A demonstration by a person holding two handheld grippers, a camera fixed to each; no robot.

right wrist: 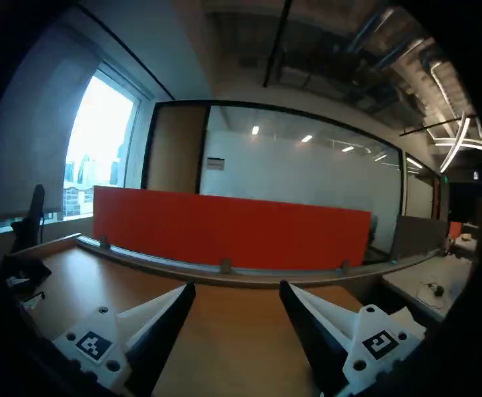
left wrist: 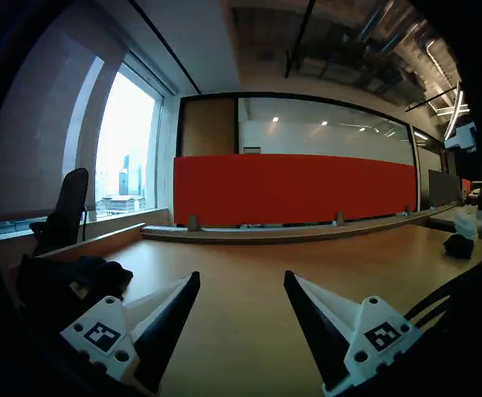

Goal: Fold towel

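Note:
My left gripper (left wrist: 242, 276) stands open above the wooden desk (left wrist: 254, 264), with nothing between its black-edged white fingers (left wrist: 168, 311). My right gripper (right wrist: 237, 287) is open too, hovering over the same desk (right wrist: 241, 344) and facing the red divider panel (right wrist: 231, 228). A dark bundle of cloth (left wrist: 75, 274) lies on the desk at the left of the left gripper view; I cannot tell whether it is the towel.
The red divider (left wrist: 293, 187) runs along the desk's far edge. A black office chair (left wrist: 65, 215) stands by the window at left. Dark and white items (left wrist: 462, 238) sit at the desk's right end. Another dark object (right wrist: 22, 268) lies at far left in the right gripper view.

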